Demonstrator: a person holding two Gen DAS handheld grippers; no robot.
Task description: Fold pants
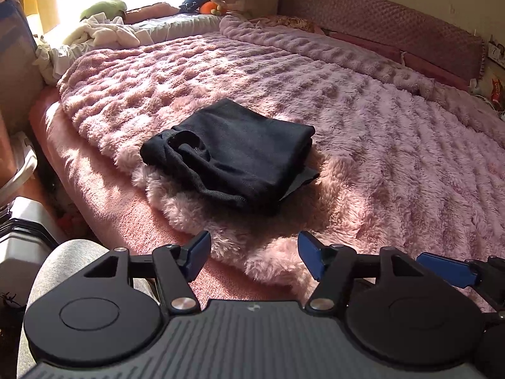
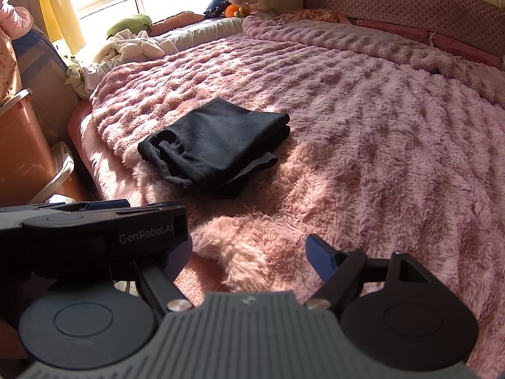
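- Foreground: the left gripper (image 1: 254,257) hovers at the bed's near edge, blue pads spread and holding nothing; the right gripper (image 2: 249,257) sits just beside it, likewise parted and empty.
- Middle ground: the black pants (image 1: 232,154) lie in a folded bundle on the pink fuzzy blanket (image 1: 378,132), straight ahead of the left gripper and ahead-left of the right, apart from both; the left looks nearer.
- The bundle's long axis appears to run from near-left to far-right.
- Background: a padded headboard (image 1: 378,28) closes the scene.
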